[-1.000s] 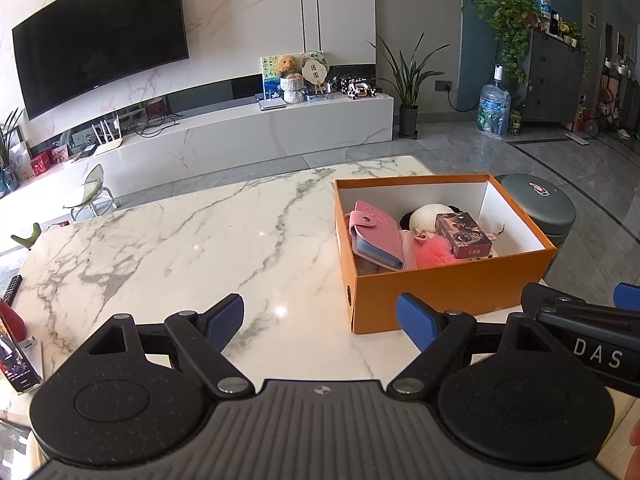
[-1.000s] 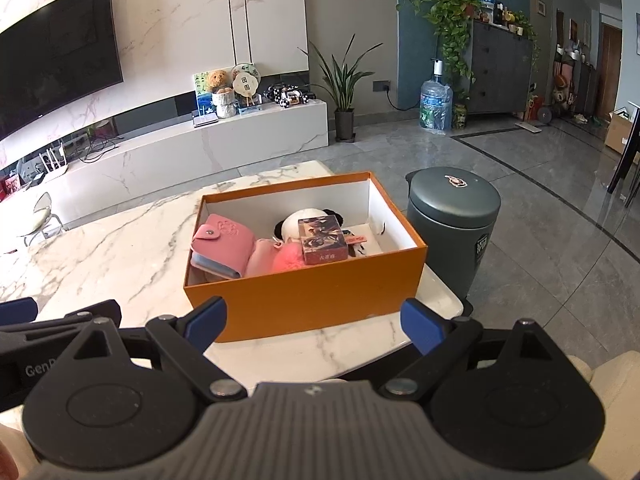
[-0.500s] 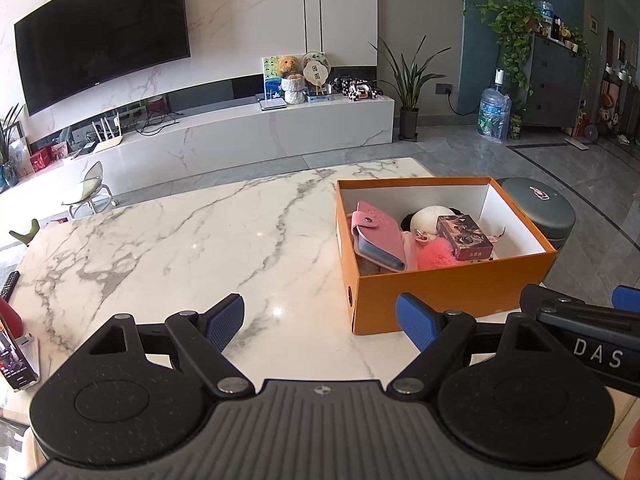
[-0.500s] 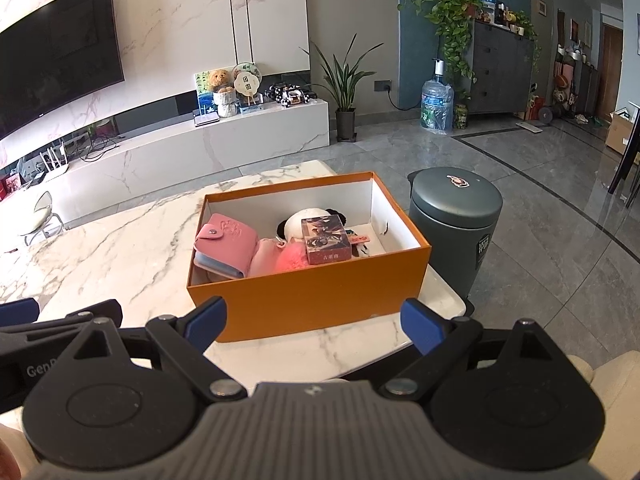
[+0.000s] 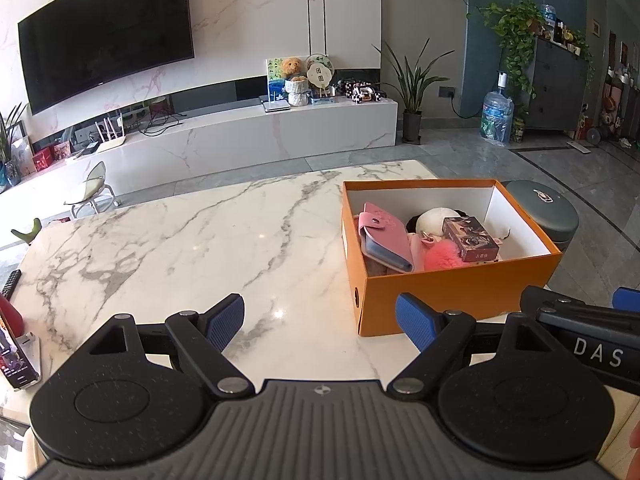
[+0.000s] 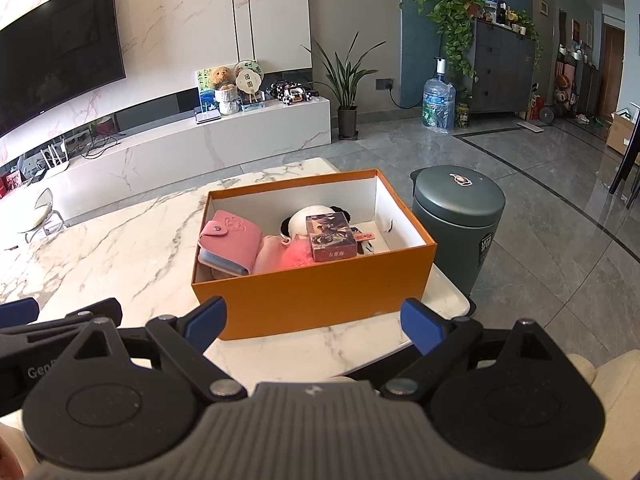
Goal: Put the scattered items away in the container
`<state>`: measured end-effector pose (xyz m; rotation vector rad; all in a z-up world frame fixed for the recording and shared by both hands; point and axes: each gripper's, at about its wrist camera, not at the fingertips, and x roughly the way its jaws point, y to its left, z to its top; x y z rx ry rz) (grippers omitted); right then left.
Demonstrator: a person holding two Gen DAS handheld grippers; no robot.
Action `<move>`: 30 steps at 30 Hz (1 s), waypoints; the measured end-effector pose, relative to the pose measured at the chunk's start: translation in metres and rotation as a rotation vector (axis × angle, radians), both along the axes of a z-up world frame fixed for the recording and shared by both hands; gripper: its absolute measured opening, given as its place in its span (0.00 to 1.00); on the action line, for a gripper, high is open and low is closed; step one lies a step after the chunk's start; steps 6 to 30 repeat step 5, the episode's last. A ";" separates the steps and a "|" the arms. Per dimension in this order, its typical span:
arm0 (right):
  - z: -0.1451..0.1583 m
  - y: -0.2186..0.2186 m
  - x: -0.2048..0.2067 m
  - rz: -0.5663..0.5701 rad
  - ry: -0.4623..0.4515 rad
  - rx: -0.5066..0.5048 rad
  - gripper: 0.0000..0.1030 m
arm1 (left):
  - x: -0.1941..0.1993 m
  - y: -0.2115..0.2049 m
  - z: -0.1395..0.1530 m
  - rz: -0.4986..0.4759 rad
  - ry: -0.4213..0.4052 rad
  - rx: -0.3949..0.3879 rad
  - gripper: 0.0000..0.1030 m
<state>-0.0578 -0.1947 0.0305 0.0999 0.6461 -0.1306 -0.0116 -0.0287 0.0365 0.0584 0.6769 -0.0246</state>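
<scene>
**Inspector:** Left gripper (image 5: 320, 318): jaws spread wide, nothing between them, held low over the near edge of the marble table (image 5: 180, 248). Right gripper (image 6: 314, 322): likewise spread wide and empty, pointed at the front wall of the orange box (image 6: 316, 300).

**Clerk:** And the items to be tidied?

**Inspector:** All those visible lie inside the box: a pink card wallet (image 6: 230, 242) leaning at the left end, a pink pompom (image 6: 296, 258), a white plush (image 6: 308, 216) behind it, and a small printed carton (image 6: 331, 237) resting on top. I see no loose item on the marble in either view.

**Clerk:** Why are both tools held back?

**Inspector:** My judgement: the collecting looks finished, so both rest clear of the box rather than reaching.

**Clerk:** Clearances?

**Inspector:** The box sits at the table's right end, near the rounded corner. A grey bin (image 6: 458, 216) stands on the floor just beyond that edge. Open marble runs wide to the left. A phone on a stand (image 5: 18, 356) sits at the far left edge.
</scene>
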 end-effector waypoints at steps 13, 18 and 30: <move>0.000 0.002 0.001 0.004 -0.002 -0.002 0.92 | 0.000 0.004 -0.002 0.002 -0.004 -0.003 0.96; 0.000 0.002 0.001 0.004 -0.002 -0.002 0.92 | 0.000 0.004 -0.002 0.002 -0.004 -0.003 0.96; 0.000 0.002 0.001 0.004 -0.002 -0.002 0.92 | 0.000 0.004 -0.002 0.002 -0.004 -0.003 0.96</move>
